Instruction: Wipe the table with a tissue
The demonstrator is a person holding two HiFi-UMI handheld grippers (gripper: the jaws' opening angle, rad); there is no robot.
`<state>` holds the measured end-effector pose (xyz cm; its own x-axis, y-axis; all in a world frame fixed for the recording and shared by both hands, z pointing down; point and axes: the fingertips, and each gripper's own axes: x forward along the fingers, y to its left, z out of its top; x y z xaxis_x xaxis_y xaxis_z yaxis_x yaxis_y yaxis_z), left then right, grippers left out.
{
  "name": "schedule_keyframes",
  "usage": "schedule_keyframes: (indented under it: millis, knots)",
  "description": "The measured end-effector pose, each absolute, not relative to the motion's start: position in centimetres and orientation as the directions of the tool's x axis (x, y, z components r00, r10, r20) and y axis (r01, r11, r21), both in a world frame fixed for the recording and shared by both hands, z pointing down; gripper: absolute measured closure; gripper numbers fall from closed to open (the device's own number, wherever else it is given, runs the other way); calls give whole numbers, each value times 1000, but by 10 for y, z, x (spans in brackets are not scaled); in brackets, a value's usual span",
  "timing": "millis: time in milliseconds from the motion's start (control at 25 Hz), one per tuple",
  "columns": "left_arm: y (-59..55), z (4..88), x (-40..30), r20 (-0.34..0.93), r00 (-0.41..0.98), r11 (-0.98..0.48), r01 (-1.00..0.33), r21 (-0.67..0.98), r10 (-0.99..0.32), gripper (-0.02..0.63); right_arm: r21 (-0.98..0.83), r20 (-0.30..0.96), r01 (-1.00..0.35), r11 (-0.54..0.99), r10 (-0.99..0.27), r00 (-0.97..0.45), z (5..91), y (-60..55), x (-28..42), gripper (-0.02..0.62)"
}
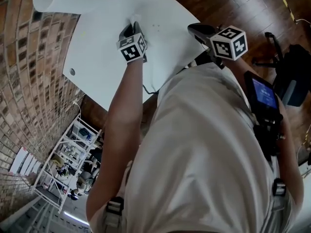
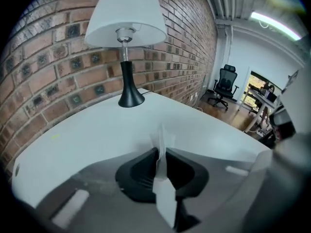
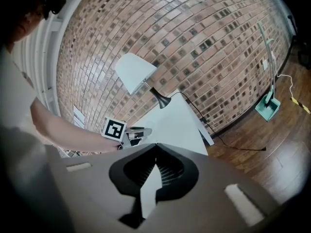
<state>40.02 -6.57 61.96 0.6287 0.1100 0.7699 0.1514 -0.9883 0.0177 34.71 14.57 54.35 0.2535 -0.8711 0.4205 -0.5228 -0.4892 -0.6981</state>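
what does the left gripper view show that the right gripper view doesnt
Only the left gripper view: the tissue pinched between its jaws, and an office chair at the back. Only the right gripper view: the left gripper from outside, the person's arm, and a green dustpan. Both: the lamp, the white table, the brick wall.

Brick wall (image 3: 194, 42), dark wood floor (image 3: 274, 144), white-shaded lamp (image 2: 125, 18).
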Motion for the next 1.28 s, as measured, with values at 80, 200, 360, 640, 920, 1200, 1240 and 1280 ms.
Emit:
schedule_keyframes:
  millis: [80,200,360,640,920,1200,1240,1280]
  knots:
    - [-53,620,397,776,613,-978,209,22,149,571,-700,418,-520,-490,-871,259,544,145,350,588]
    - [-28,620,386,779,594,-948,319,0,200,571,-700,412,-519,-490,-871,266,542,141,353,588]
    - [-8,622,370,778,574,-897,441,-33,254,571,-698,411,-526,-486,-873,260,540,138,354,588]
    - [-2,623,371,765,587,-926,375,33,264,572,-698,416,-527,-485,-873,253,543,135,348,588]
    - [9,622,365,754,578,-911,407,64,312,572,-696,411,-532,-482,-875,255,541,131,345,588]
    - [22,621,354,771,502,-827,560,55,391,572,-695,414,-530,-486,-873,259,543,137,347,588]
    - [23,622,351,772,491,-819,570,65,403,572,-694,413,-530,-487,-873,260,542,138,347,588]
    - [24,623,348,772,482,-815,575,77,413,572,-694,412,-531,-486,-873,261,542,138,347,588]
